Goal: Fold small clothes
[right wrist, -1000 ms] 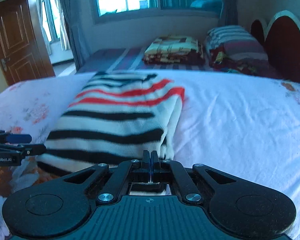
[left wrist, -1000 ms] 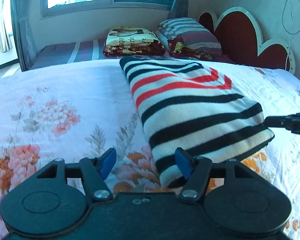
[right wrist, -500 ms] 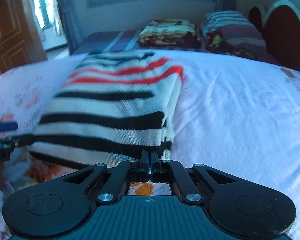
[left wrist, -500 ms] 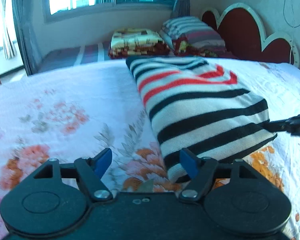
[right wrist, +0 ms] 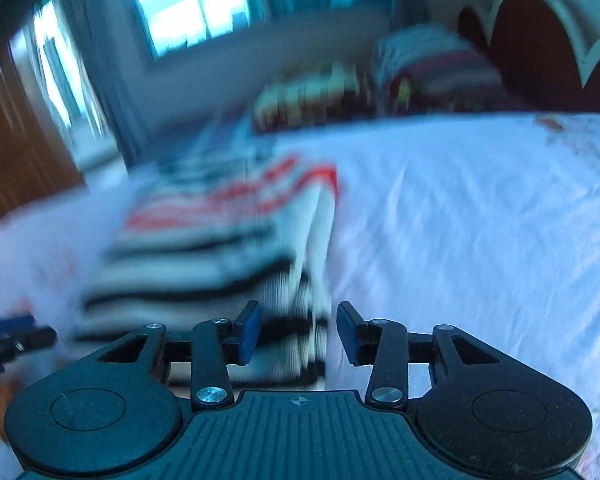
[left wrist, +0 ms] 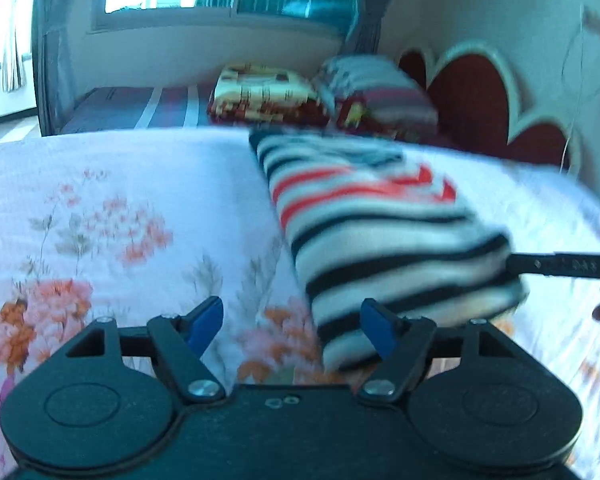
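Left wrist view: the left gripper (left wrist: 292, 330) has its jaws wide apart over the floral bed (left wrist: 100, 208), the folded striped sweater (left wrist: 380, 240) just beside its right finger. Right wrist view, blurred: the right gripper (right wrist: 298, 332) jaws are opening, the sweater's near corner between them.

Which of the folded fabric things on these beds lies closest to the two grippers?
The black, white and red striped sweater on the floral bedsheet; the yellow patterned blanket and striped pillow lie far behind, near the window.
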The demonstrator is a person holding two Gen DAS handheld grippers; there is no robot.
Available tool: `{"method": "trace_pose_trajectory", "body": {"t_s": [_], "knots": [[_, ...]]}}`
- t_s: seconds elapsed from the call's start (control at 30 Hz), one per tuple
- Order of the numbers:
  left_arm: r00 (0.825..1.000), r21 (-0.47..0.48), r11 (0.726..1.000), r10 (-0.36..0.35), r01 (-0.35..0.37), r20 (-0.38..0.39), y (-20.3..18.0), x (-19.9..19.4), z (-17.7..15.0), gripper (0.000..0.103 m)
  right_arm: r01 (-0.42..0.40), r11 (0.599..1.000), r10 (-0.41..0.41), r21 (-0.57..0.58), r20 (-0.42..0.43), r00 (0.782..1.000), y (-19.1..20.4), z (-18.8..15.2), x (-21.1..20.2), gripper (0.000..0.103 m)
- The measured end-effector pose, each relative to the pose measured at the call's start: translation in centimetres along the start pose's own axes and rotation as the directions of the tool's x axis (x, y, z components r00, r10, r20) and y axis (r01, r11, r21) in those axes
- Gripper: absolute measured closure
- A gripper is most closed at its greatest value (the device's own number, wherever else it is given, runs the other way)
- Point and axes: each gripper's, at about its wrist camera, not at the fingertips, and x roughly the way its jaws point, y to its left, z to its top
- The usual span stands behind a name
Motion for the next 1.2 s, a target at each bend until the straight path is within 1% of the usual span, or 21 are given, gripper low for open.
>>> {"method": "trace_pose_trajectory", "body": {"t_s": [0.03, 0.07, 0.2, 0.27, 0.3, 0.33, 0.37, 0.4, 0.43, 0.5, 0.53, 0.57, 0.6, 0.63, 0.67, 0.73, 0.83, 0.9, 1.07, 1.13, 1.2], "knots": [[1.0, -0.029, 0.999, -0.014, 0.015, 0.012, 0.5, 0.2, 0.6, 0.028, -0.028, 0.999, 0.028, 0.035, 0.005, 1.0, -0.7, 0.6, -0.2, 0.04], [1.0, -0.058, 0.998, -0.024, 0.025, 0.011, 1.0, 0.7, 1.1, 0.028, -0.052, 0.996, 0.052, 0.075, 0.006, 0.999, -1.5, 1.1, -0.2, 0.037], [0.998, -0.181, 0.983, -0.047, 0.04, -0.033, 2.3, 4.1, 3.0, 0.027, -0.164, 0.966, 0.176, 0.202, -0.041, 0.984, -4.2, 2.9, 2.4, 0.038], [0.995, -0.227, 0.971, -0.087, 0.071, -0.058, 2.7, 5.9, 3.6, 0.026, -0.186, 0.956, 0.205, 0.226, -0.065, 0.977, -5.1, 3.2, 4.1, 0.038], [0.989, -0.24, 0.965, -0.124, 0.102, -0.077, 2.9, 6.6, 3.8, 0.029, -0.191, 0.953, 0.213, 0.235, -0.071, 0.975, -5.5, 3.2, 4.7, 0.037], [0.978, -0.236, 0.957, -0.192, 0.168, -0.083, 3.0, 7.3, 4.0, 0.035, -0.203, 0.946, 0.228, 0.251, -0.074, 0.971, -6.0, 3.3, 5.2, 0.038], [0.977, -0.218, 0.96, -0.199, 0.177, -0.081, 2.9, 7.6, 4.0, 0.049, -0.214, 0.94, 0.241, 0.266, -0.073, 0.968, -6.3, 3.4, 5.5, 0.038], [0.967, -0.205, 0.954, -0.241, 0.22, -0.085, 2.8, 7.9, 4.2, 0.069, -0.224, 0.937, 0.25, 0.268, -0.068, 0.966, -6.5, 3.6, 5.4, 0.038], [0.969, -0.197, 0.956, -0.237, 0.218, -0.075, 2.5, 7.6, 4.4, 0.077, -0.236, 0.936, 0.26, 0.263, -0.062, 0.963, -6.4, 3.7, 5.3, 0.038], [0.973, -0.15, 0.965, -0.226, 0.216, -0.055, 1.9, 7.0, 4.8, 0.083, -0.255, 0.927, 0.281, 0.274, -0.06, 0.958, -6.8, 3.7, 5.2, 0.038], [0.974, -0.144, 0.966, -0.224, 0.215, -0.046, 1.9, 6.7, 5.0, 0.075, -0.263, 0.923, 0.291, 0.282, -0.062, 0.955, -6.9, 3.5, 5.2, 0.037], [0.974, -0.142, 0.965, -0.226, 0.219, -0.036, 2.0, 6.4, 5.1, 0.061, -0.263, 0.922, 0.293, 0.286, -0.066, 0.954, -7.1, 3.5, 5.2, 0.037], [0.975, -0.149, 0.965, -0.221, 0.216, -0.016, 2.2, 6.2, 5.2, 0.026, -0.262, 0.922, 0.293, 0.284, -0.072, 0.954, -7.0, 3.4, 5.3, 0.037], [0.975, -0.165, 0.961, -0.222, 0.221, 0.018, 2.5, 6.0, 5.1, 0.023, -0.269, 0.92, 0.302, 0.283, -0.08, 0.95, -7.1, 3.5, 5.3, 0.037], [0.97, -0.188, 0.952, -0.242, 0.241, 0.017, 2.8, 6.3, 5.1, 0.023, -0.275, 0.919, 0.311, 0.284, -0.09, 0.946, -7.2, 3.6, 5.5, 0.037], [0.955, -0.243, 0.929, -0.296, 0.28, -0.031, 3.4, 7.9, 5.2, 0.023, -0.284, 0.918, 0.324, 0.276, -0.11, 0.94, -7.1, 3.8, 5.9, 0.037], [0.929, -0.292, 0.915, -0.334, 0.279, -0.161, 3.7, 10.8, 5.1, 0.024, -0.315, 0.905, 0.364, 0.287, -0.139, 0.921, -7.2, 3.9, 6.7, 0.037], [0.898, -0.355, 0.879, -0.4, 0.319, -0.183, 4.2, 12.1, 4.8, 0.023, -0.325, 0.901, 0.379, 0.286, -0.159, 0.911, -7.2, 3.9, 7.5, 0.037], [0.896, -0.357, 0.873, -0.411, 0.333, -0.17, 3.6, 13.3, 5.4, 0.025, -0.363, 0.862, 0.437, 0.354, -0.155, 0.886, -7.5, 4.2, 9.0, 0.038], [0.906, -0.323, 0.892, -0.384, 0.315, -0.176, 2.6, 13.7, 5.6, 0.024, -0.366, 0.861, 0.439, 0.353, -0.153, 0.886, -7.3, 4.5, 9.2, 0.038], [0.919, -0.288, 0.912, -0.351, 0.292, -0.18, 1.9, 13.7, 5.8, 0.024, -0.358, 0.876, 0.422, 0.324, -0.155, 0.893, -6.8, 4.6, 9.2, 0.038]]}}
